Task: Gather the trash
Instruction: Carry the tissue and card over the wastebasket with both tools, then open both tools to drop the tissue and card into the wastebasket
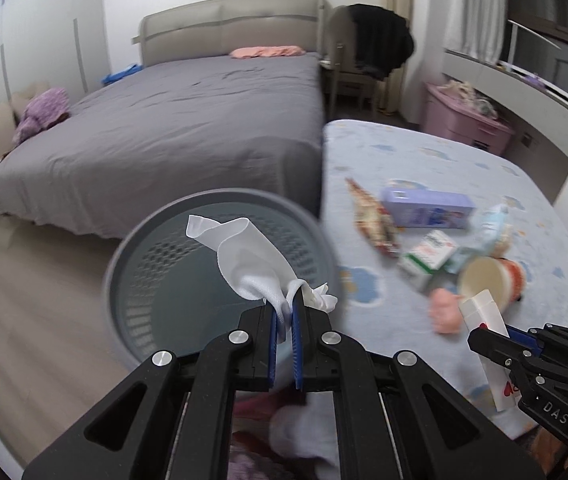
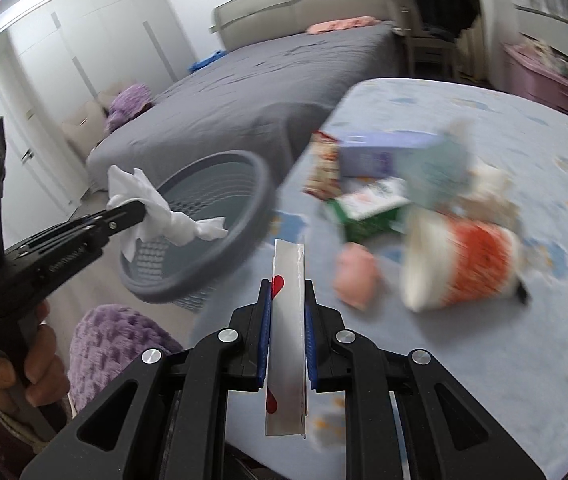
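Note:
My left gripper (image 1: 285,312) is shut on a crumpled white tissue (image 1: 244,256) and holds it over the open grey bin (image 1: 132,248); this also shows in the right wrist view, tissue (image 2: 156,204) above the bin (image 2: 244,216). My right gripper (image 2: 287,292) is shut on a flat white carton with red marks (image 2: 287,320), held over the light blue bed cover (image 2: 483,360); the carton also shows in the left wrist view (image 1: 487,320). On the cover lie a red-and-white paper cup (image 2: 459,264), a green-white box (image 2: 367,208), a purple box (image 2: 379,156), a snack wrapper (image 2: 321,164) and a pink lump (image 2: 355,276).
A large bed with a grey sheet (image 1: 188,120) stands behind the bin. A chair with dark clothes (image 1: 371,48) and a pink storage box (image 1: 463,120) are at the back right. White wardrobes (image 2: 96,40) line the left wall. Wooden floor (image 1: 24,300) surrounds the bin.

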Demonstrator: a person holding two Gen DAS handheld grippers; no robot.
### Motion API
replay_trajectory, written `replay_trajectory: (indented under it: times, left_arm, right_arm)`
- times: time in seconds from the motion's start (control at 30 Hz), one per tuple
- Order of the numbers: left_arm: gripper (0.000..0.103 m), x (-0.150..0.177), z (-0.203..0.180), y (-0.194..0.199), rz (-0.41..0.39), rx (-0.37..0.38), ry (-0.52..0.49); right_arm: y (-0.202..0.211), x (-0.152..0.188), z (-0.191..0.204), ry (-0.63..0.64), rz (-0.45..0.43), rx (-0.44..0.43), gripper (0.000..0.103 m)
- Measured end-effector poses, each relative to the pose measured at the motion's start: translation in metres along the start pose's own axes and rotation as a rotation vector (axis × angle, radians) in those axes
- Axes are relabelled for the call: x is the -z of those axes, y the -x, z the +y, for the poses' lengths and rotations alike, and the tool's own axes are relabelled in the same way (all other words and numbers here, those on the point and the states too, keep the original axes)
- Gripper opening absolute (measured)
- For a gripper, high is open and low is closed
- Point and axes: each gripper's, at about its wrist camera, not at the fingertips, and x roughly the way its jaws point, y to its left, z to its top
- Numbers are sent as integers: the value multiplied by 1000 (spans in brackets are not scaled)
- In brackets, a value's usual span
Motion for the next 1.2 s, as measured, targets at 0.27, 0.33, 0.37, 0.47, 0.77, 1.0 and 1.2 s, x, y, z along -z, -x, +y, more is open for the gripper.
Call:
replay_trajectory:
  times: [0.27,0.33,0.37,0.47,0.77,1.0,1.2]
  left_arm:
    - [7,-5,52,-22,25,-63,48]
    - [7,-5,57,-28,30,-72,51]
    - [7,-7,61,-32,34,-75,54]
    - [7,-8,72,-43,48,-83,66]
    - [7,-4,94,-64,97,-94,107]
    - [10,-2,101,-68,107,-106,119]
    - [30,-1,104,-70,118,-114,129]
  right_arm:
    - [-58,-37,46,86,41,-76,15]
    - [-74,-47,54,97,54,-87,15]
    - [-80,-50,57,101,59,-90,15]
    - [-98,-58,65,115,77,-100,15]
    - [-140,-75,79,135,122,-105,15]
    - [-146,-76,78,130,118,-97,15]
    - [-143,-76,76,127,106,-81,27]
